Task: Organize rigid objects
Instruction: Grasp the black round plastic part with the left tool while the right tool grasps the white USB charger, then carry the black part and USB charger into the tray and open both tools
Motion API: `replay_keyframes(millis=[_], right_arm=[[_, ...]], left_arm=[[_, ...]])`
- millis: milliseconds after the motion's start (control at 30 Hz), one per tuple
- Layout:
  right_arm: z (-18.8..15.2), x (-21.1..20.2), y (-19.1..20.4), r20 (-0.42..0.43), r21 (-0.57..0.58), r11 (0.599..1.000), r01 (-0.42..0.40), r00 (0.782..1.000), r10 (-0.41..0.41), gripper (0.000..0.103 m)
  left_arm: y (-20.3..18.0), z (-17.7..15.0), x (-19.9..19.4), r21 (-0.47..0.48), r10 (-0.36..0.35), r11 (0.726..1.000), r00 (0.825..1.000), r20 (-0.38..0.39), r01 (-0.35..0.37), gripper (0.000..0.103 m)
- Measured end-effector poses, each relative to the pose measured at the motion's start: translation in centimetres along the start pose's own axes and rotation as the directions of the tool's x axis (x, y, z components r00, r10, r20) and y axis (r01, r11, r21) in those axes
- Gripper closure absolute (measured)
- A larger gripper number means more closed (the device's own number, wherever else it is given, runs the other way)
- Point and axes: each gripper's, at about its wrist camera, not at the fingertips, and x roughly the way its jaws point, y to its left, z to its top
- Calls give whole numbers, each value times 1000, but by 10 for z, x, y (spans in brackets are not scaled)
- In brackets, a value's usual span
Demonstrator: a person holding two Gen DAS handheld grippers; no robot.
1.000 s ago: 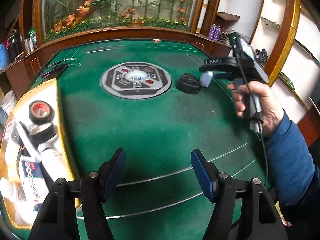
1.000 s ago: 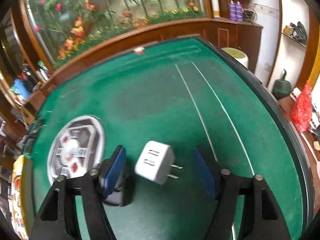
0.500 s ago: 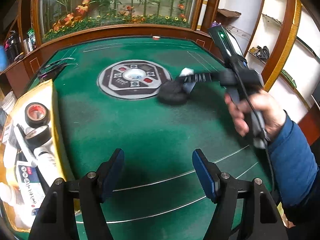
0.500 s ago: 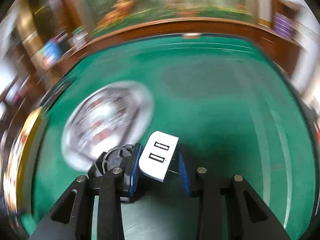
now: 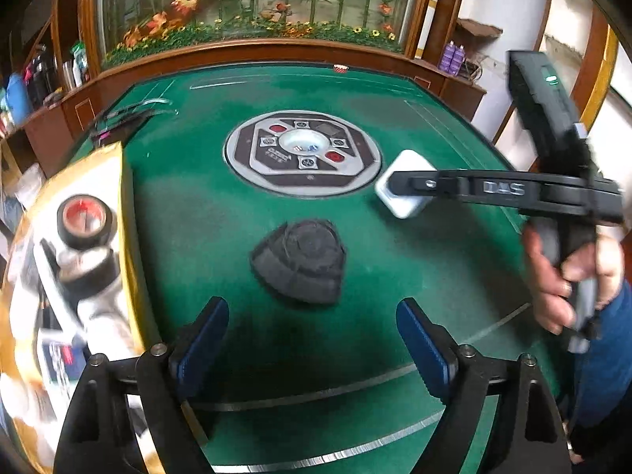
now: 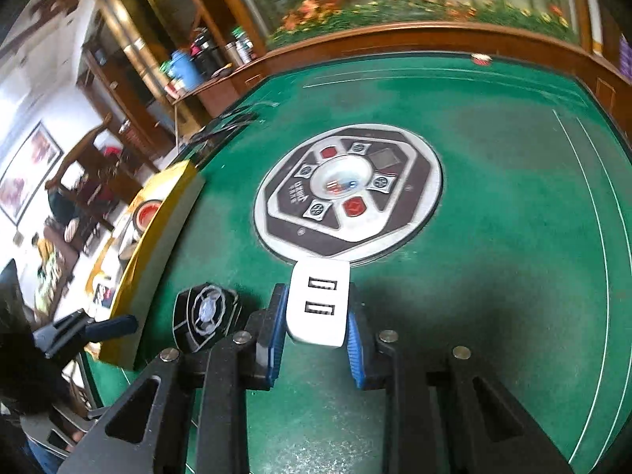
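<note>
White plastic charger (image 6: 318, 302) sits pinched between the closing pads of the right claw (image 6: 314, 330); firm that grip before carrying it to the yellow box (image 6: 158, 233). Ahead of the left claw (image 5: 312, 349), widening and empty, lies the black fan (image 5: 300, 262) on the counter (image 5: 237, 205).

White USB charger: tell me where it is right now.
The white USB charger sits between the right gripper pads as its jaws close, near the round centre panel.

Left gripper (image 5: 312, 339) fingers opening, empty; right gripper (image 6: 316, 328) fingers closing, pointing steeply down.
</note>
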Motion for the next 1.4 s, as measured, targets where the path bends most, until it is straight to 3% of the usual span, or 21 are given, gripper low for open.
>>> replay_keyframes(millis=[100, 333, 400, 467, 500, 600, 767, 1067, 1400], right_arm=[[-1, -4, -1, 13, 20, 1000, -19, 1000, 18, 77], [-1, -8, -3, 15, 35, 998, -50, 999, 49, 77], [-1, -7, -3, 11, 35, 998, -53, 999, 52, 77], [-2, -7, -2, 11, 34, 998, -52, 999, 51, 77], [-2, -7, -2, 11, 32, 998, -52, 999, 51, 77], [-3, -7, 0, 17, 19, 999, -49, 999, 49, 77], [-5, -8, 7, 28, -10, 999, -38, 999, 39, 77], [-7, -7, 13, 34, -35, 999, -23, 999, 24, 77], [-7, -7, 13, 35, -34, 999, -18, 999, 19, 77]], left_arm=[[3, 11, 18, -12, 51, 999, 998, -39, -51, 13], [-1, 26, 54, -41, 31, 999, 995, -96, -35, 13], [-5, 22, 61, -32, 58, 998, 993, -100, -61, 19], [-11, 17, 58, 14, 109, 994, 992, -67, -108, 30], [-12, 15, 56, 9, 98, 995, 993, -58, -98, 32], [-15, 8, 49, 9, 86, 996, 996, -40, -85, 32], [-31, -1, 36, 66, 153, 986, 988, 22, -154, 32], [-44, -10, 16, 126, 260, 953, 958, 124, -275, 32], [-48, -14, 12, 151, 289, 939, 946, 145, -310, 32]])
